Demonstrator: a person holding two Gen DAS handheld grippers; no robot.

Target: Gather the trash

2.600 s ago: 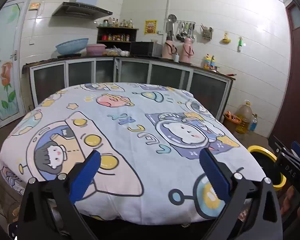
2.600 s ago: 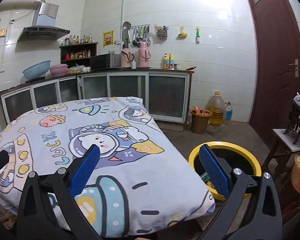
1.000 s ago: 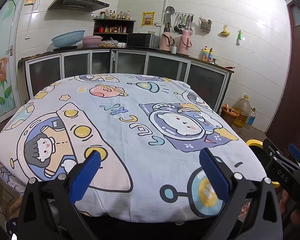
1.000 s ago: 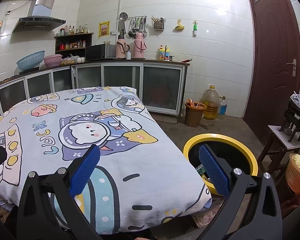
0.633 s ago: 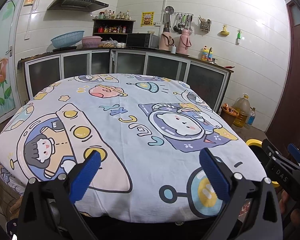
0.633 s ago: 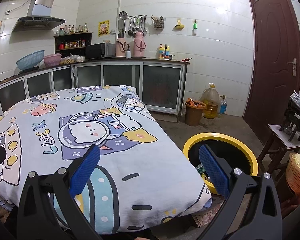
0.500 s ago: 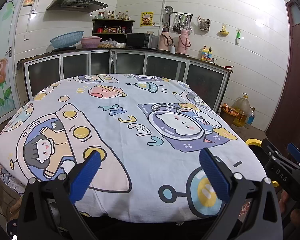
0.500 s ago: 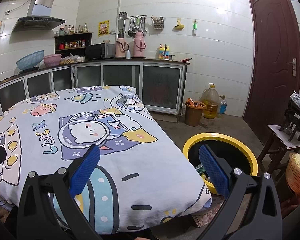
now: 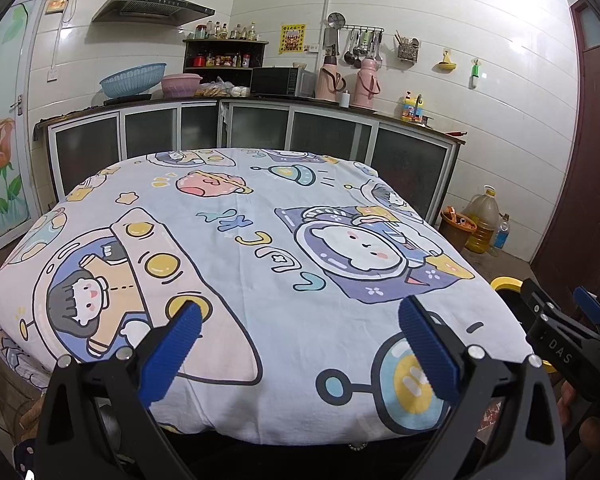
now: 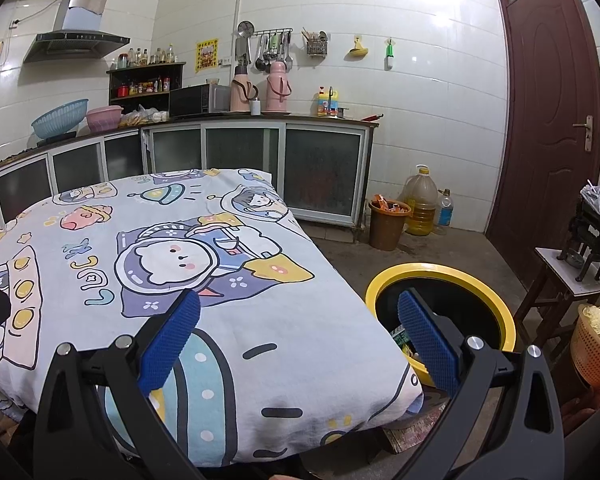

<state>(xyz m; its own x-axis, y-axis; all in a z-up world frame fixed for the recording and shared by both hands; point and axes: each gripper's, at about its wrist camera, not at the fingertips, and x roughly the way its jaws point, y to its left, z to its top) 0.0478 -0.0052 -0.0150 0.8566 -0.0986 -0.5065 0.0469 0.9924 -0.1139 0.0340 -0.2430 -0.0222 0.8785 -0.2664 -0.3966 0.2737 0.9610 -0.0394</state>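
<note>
**Both grippers idle over a bare cloth**

Over the near edge of the table, the left gripper point(image 9: 298, 332) and the right gripper point(image 10: 298, 326) hover with jaws spread wide and nothing between them. From where I stand, the cartoon-print tablecloth point(image 9: 260, 248) carries no litter that I can make out. What trash shows lies already in the yellow-rimmed bin point(image 10: 440, 280) on the floor, just beside the table's right near corner; some wrappers peek out by its near wall.

I judge the collecting is at or near its end, or else the person is scanning for the next piece. The next move calls for a look round the floor and table edges; if nothing turns up, the job is done.

Set against the earliest frame, both cameras now sit slightly lower and further back, so more of the cloth's near hem shows. Across the last second almost nothing has shifted, and the jaws have kept the same wide gap.
</note>
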